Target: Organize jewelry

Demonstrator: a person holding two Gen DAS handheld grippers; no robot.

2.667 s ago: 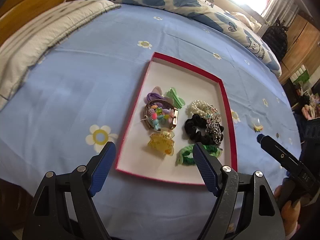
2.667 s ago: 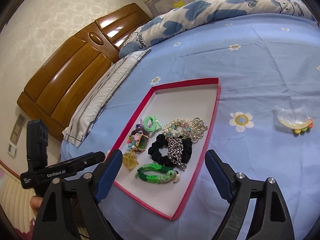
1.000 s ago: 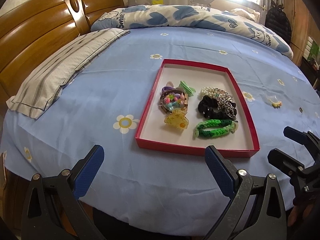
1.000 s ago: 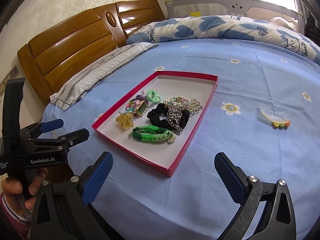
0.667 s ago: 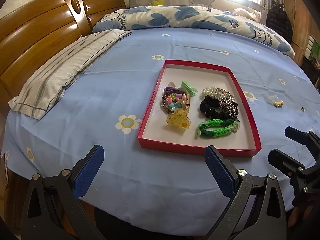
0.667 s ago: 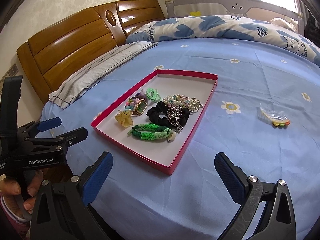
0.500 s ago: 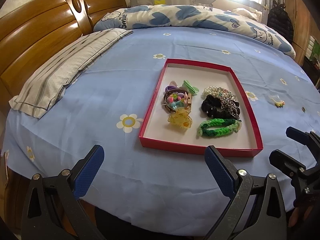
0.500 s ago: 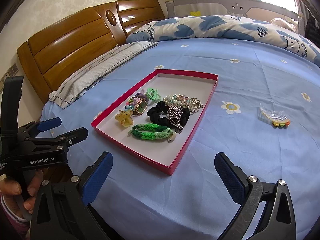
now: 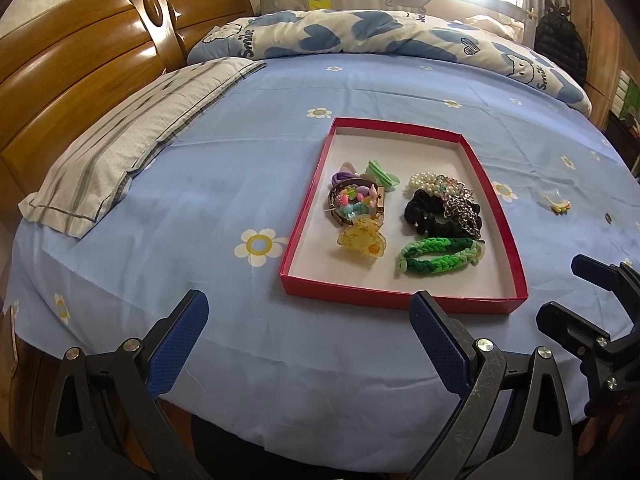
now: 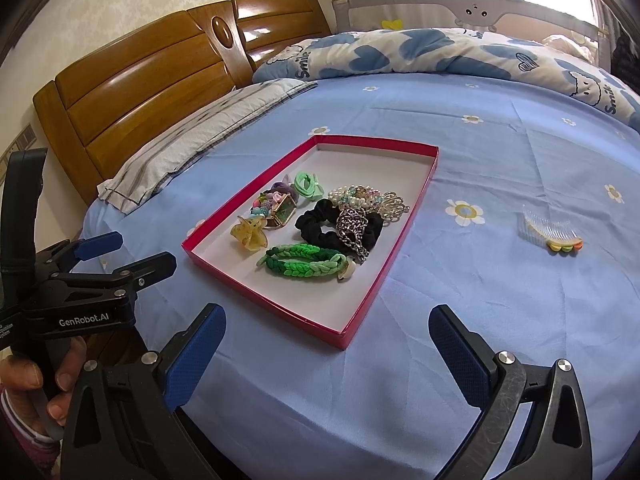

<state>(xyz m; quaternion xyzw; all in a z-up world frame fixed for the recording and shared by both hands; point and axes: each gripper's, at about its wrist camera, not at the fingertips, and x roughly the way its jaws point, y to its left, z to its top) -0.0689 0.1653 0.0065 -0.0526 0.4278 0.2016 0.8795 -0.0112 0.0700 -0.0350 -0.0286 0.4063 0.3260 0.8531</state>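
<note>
I see the shallow red-rimmed cardboard tray lying flat on the blue flower-print bedsheet, ahead of both grippers and apart from them. My left gripper stands with its blue-padded jaws spread wide and holds nothing; the tray's near rim sits just beyond its fingertips. My right gripper is likewise spread wide and empty, with the tray's near corner between its fingers in view.

Inside the tray, grouped toward the middle: a green braided band, a black fabric scrunchie with a silver chain across it, a pearl bead bracelet, a yellow translucent claw clip, and a square-faced watch.

A clear plastic hair comb lies on the sheet to the right of the tray, well apart from it. Open sheet surrounds the tray on all sides.
</note>
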